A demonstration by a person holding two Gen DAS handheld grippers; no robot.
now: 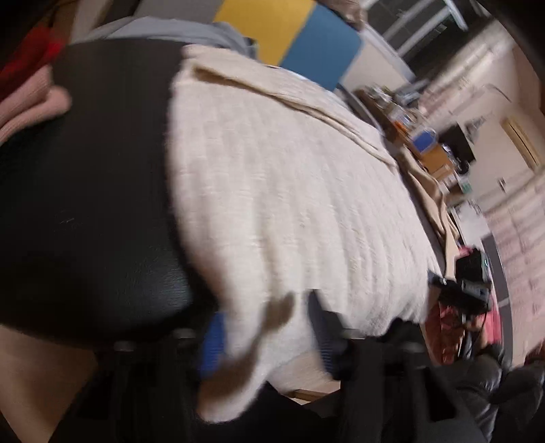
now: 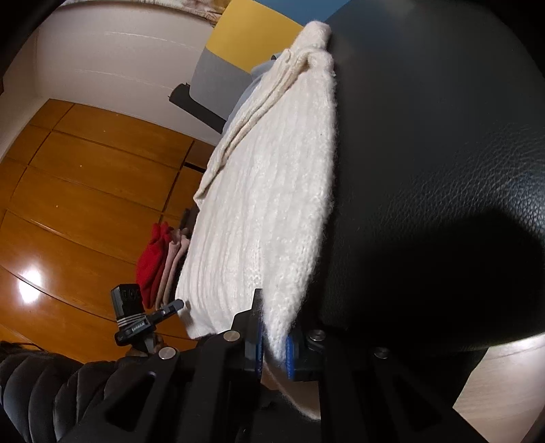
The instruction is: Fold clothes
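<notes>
A cream ribbed knit sweater [image 1: 289, 187] lies spread over a black leather surface [image 1: 102, 170]. In the blurred left wrist view, my left gripper [image 1: 265, 344] has the sweater's near edge bunched between its blue pads [image 1: 211, 340], shut on the cloth. In the right wrist view the same sweater [image 2: 272, 204] runs away from me, with a folded strip along its left side. My right gripper [image 2: 274, 347] is shut on the sweater's near corner, and the knit is pinched thin between the two blue pads [image 2: 290, 354].
Red [image 2: 150, 269] and pink [image 2: 173, 262] folded clothes lie beyond the sweater's left side, above a wooden floor [image 2: 85, 204]. A grey garment [image 1: 177, 30] sits at the far end. A black puffer sleeve [image 2: 37, 392] is at lower left. The black leather [image 2: 425, 170] fills the right.
</notes>
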